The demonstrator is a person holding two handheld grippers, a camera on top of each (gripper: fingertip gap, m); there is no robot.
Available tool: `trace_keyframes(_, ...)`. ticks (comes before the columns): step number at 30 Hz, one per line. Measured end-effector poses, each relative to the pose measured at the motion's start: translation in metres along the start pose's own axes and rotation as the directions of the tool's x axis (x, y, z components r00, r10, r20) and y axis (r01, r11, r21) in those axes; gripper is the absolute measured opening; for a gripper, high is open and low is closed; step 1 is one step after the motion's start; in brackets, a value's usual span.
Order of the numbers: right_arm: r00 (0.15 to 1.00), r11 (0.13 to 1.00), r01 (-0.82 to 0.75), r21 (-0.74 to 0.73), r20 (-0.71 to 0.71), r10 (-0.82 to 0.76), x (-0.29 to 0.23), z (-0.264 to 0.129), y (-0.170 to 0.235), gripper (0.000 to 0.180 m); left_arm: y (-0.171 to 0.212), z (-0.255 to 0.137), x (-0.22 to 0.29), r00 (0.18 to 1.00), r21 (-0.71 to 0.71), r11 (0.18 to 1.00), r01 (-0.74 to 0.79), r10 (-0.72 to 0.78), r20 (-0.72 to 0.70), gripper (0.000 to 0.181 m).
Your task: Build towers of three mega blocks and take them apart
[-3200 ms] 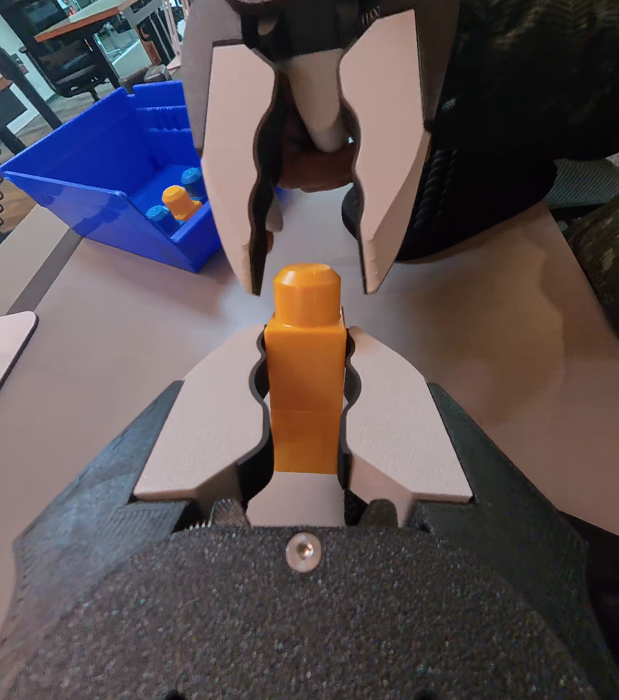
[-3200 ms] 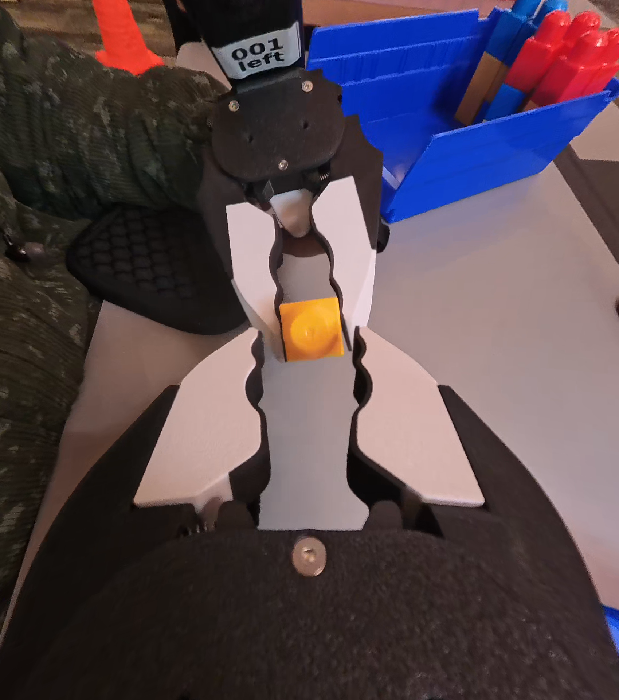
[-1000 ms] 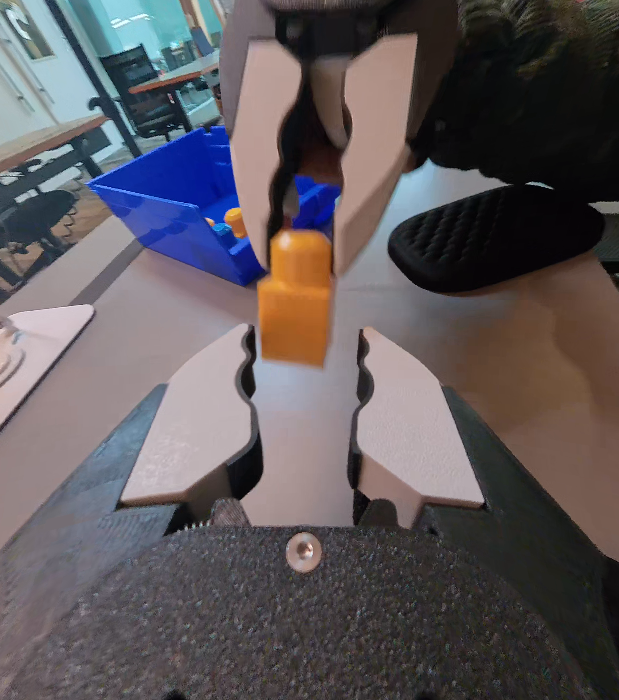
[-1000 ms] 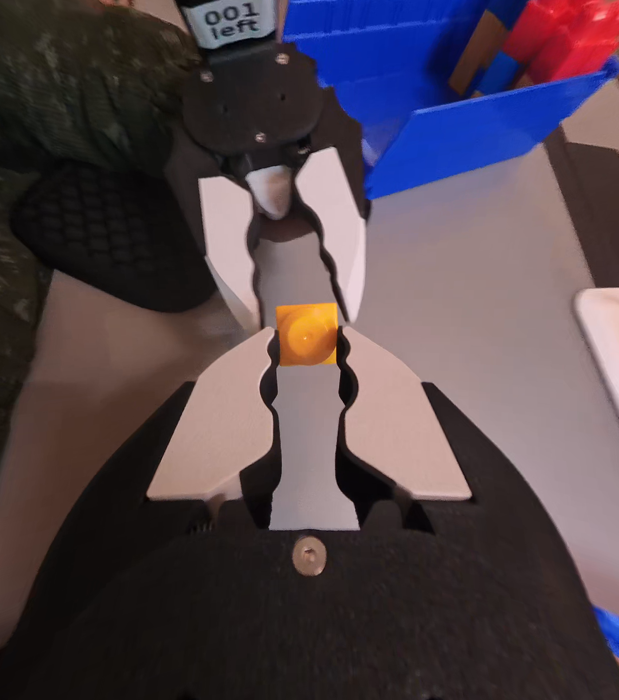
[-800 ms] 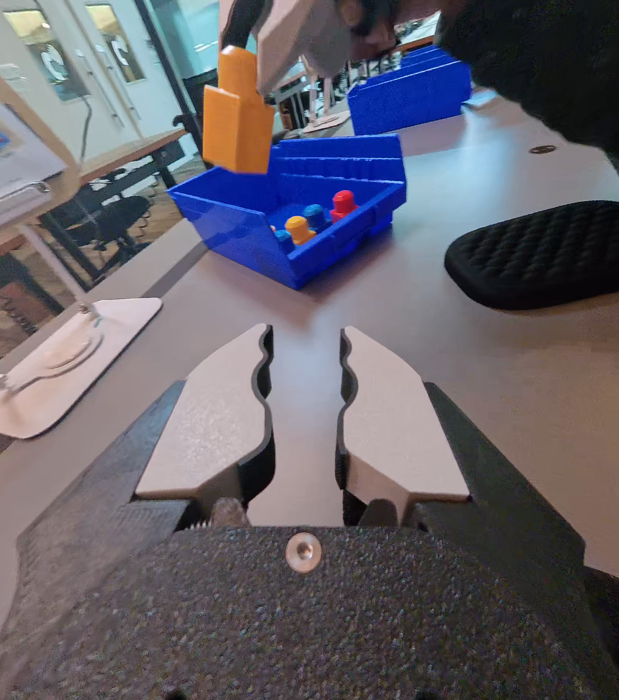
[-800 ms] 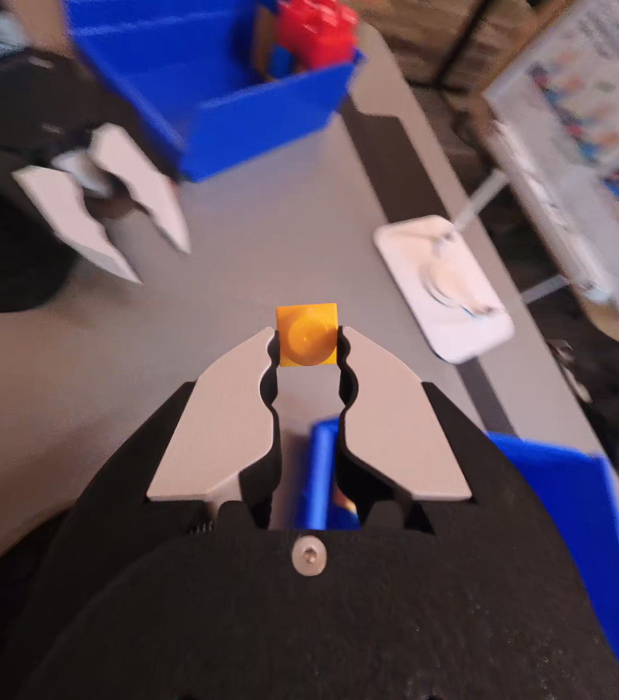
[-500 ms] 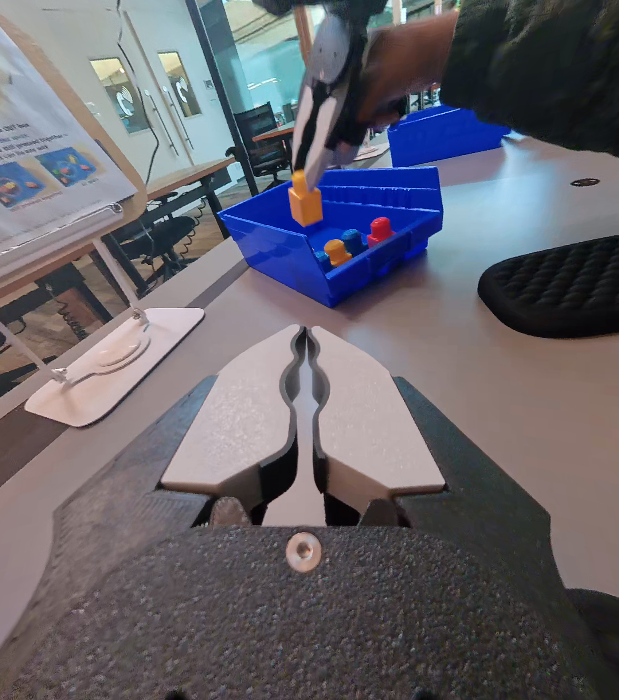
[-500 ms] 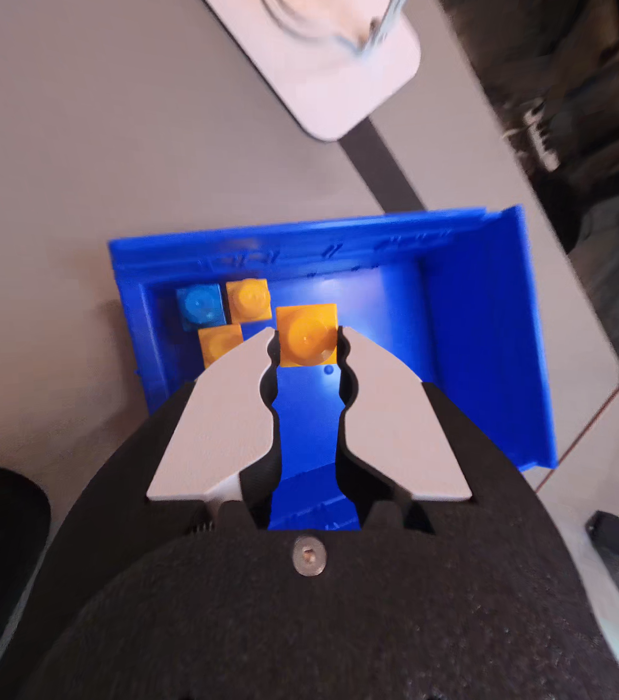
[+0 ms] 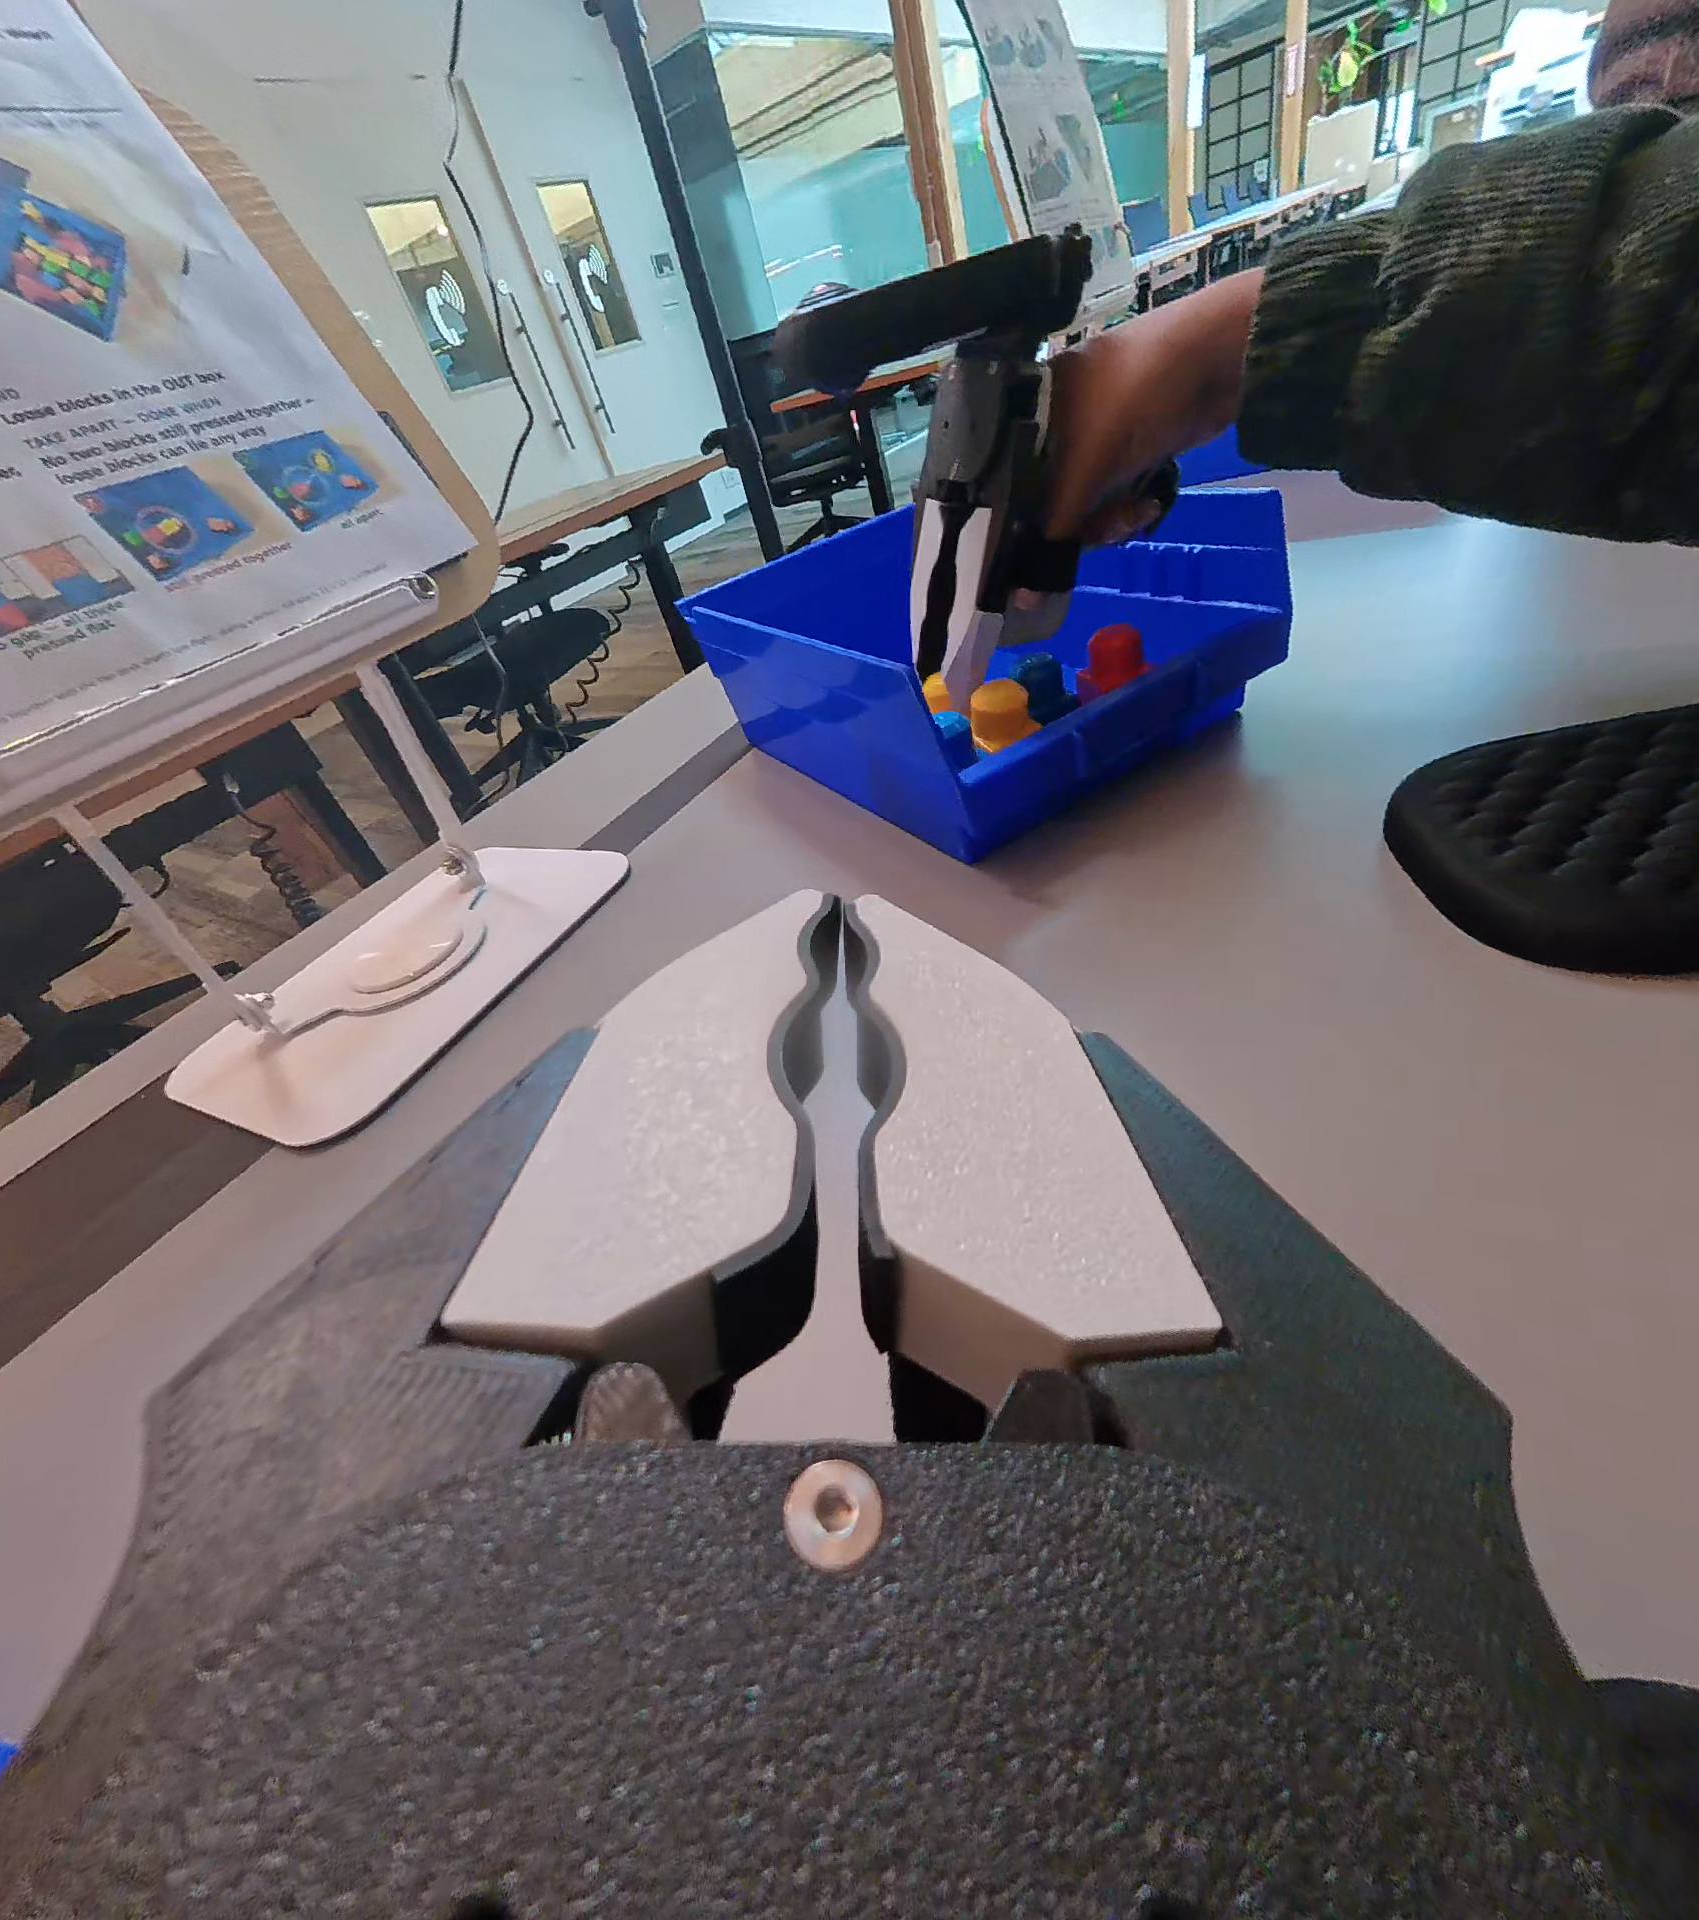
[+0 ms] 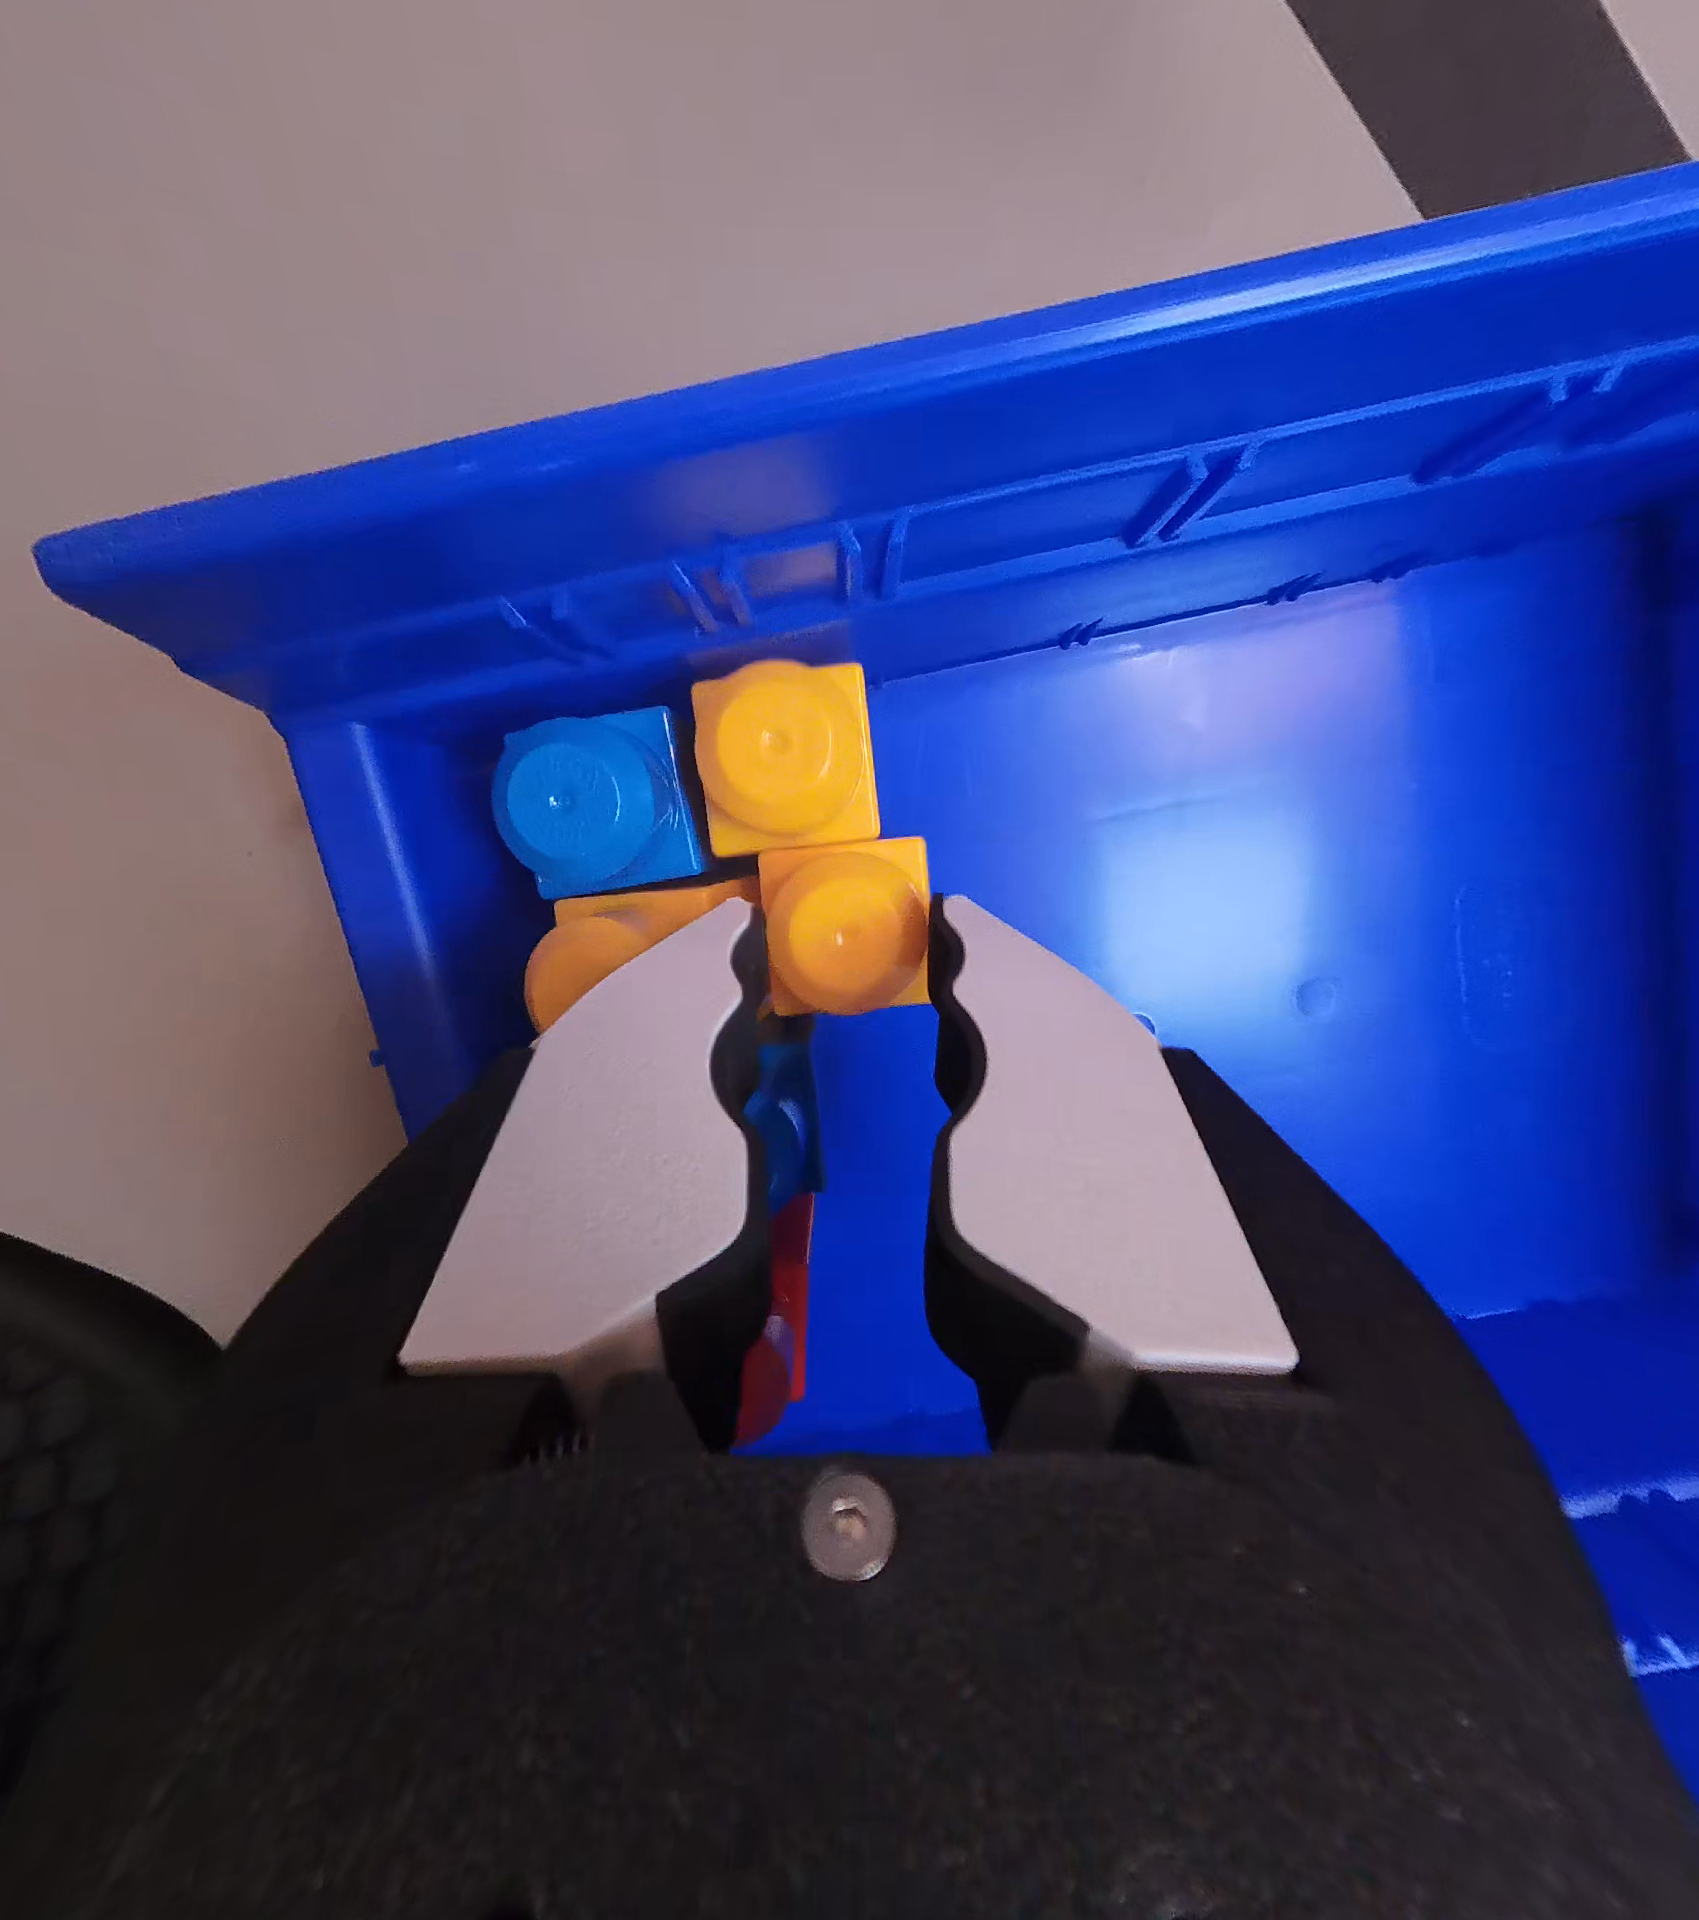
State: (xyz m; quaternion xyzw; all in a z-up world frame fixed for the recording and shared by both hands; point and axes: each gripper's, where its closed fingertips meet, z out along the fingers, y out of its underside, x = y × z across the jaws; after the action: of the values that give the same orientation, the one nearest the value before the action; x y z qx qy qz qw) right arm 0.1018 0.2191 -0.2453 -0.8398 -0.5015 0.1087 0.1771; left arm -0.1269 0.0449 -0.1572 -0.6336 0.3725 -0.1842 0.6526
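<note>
The right gripper points straight down into the blue bin, and its two pale fingers pinch an orange block by the sides at the very tips, stud facing the camera. The held block sits in the bin's corner, touching another orange block at its 12 o'clock. A blue block stands at about 10 o'clock from the held one, tight against the bin wall, and a third orange block peeks out at 9 o'clock, half hidden under the left finger. Between the fingers, lower down, slivers of a darker blue block and a red block show.

From the left wrist view the same bin stands on the grey table at roughly 1 o'clock, with the right gripper dipping into it, held by a hand in a dark green sleeve. A black mesh pad lies at 2 o'clock. A printed instruction sheet on a white stand is at 10 o'clock.

The left gripper hangs low over the table with nothing in it, fingers drawn together so the tips nearly meet
</note>
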Motion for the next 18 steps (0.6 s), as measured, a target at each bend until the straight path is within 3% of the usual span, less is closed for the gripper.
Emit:
trace_keyframes(4, 0.999, 0.995, 0.008, 0.101, -0.035, -0.004, -0.001, -0.017, -0.012, 0.043, -0.009, -0.007, -0.012, 0.998, 0.035, 0.999, 0.011, -0.013, 0.056, 0.000)
trace_keyframes(7, 0.993, 0.945, 0.043, 0.324, -0.120, -0.004, -0.007, -0.048, -0.041, 0.050, -0.021, -0.016, -0.027, 0.993, 0.082, 0.996, 0.020, -0.029, 0.111, 0.000)
trace_keyframes(9, 0.984, 0.848, 0.085, 0.523, -0.176, 0.009, -0.022, -0.075, -0.064, 0.054, -0.029, -0.025, -0.039, 0.986, 0.122, 0.992, 0.019, -0.038, 0.160, 0.000)
trace_keyframes(12, 0.966, 0.638, 0.153, 0.755, -0.250, 0.064, -0.054, -0.115, -0.082, 0.056, -0.042, -0.045, -0.066, 0.960, 0.189, 0.982, 0.010, -0.063, 0.273, 0.000)
trace_keyframes(15, 0.967, 0.509, 0.155, 0.847, -0.236, 0.098, -0.092, -0.129, -0.079, 0.055, -0.048, -0.077, -0.112, 0.880, 0.230, 0.973, -0.013, -0.098, 0.465, 0.000)
trace_keyframes(18, 0.982, 0.494, 0.117, 0.862, -0.175, 0.073, -0.131, -0.120, -0.072, 0.056, -0.034, -0.118, -0.173, 0.726, 0.220, 0.975, 0.032, -0.174, 0.665, 0.000)
